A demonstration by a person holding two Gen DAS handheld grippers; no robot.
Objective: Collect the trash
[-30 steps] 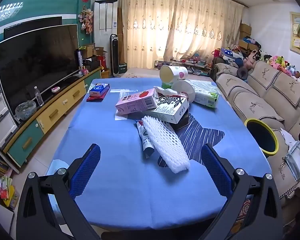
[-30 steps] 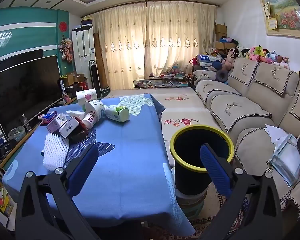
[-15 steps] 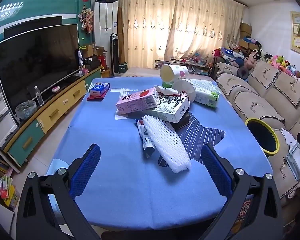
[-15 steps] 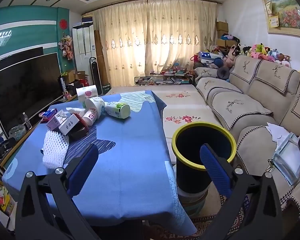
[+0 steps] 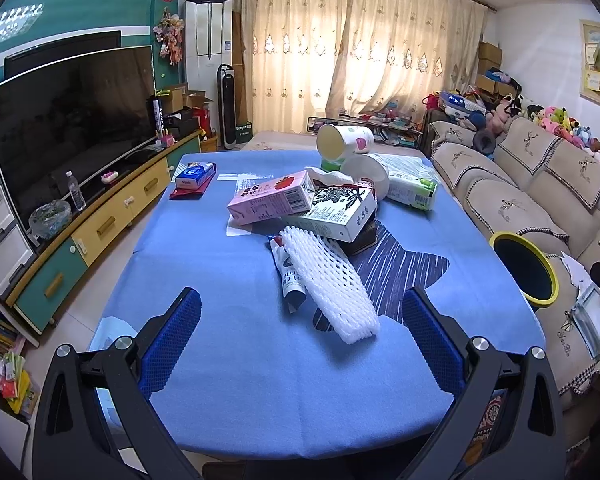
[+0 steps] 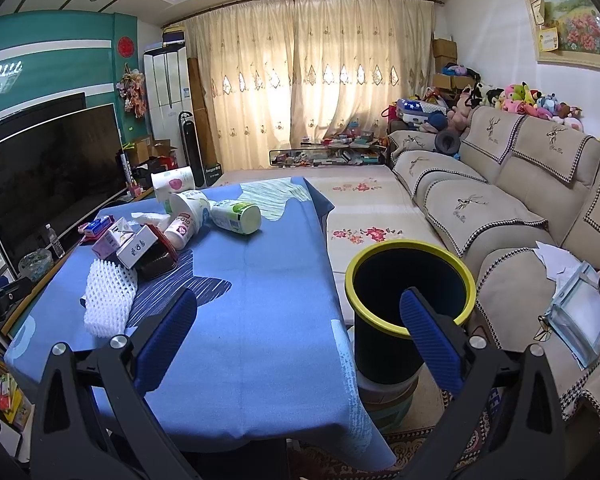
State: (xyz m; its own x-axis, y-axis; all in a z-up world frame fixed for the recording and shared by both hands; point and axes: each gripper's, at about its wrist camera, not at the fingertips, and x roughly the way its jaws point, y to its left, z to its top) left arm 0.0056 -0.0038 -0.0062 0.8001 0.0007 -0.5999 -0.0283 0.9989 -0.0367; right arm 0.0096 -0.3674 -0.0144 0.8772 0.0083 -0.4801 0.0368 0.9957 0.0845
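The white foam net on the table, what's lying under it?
Under the white foam net lies a squeezed tube beside it, partly covered. The net's far end tucks beneath the white carton. Anything else below it on the blue tablecloth is hidden.

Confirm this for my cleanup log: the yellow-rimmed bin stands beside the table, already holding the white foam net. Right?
Not quite. The white foam net lies on the table, not in the bin, which does stand beside it. The left wrist view shows this.

The trash pile lies mid-tabletop [image 5: 220,360]. The foam net [image 5: 328,284] lies nearest the near edge, partly over a tube [image 5: 290,280]. Two cartons [image 5: 332,212] lie behind it. Cups [image 5: 344,142] lie toward the far edge. The bin [image 6: 412,300] stands beside the right edge.
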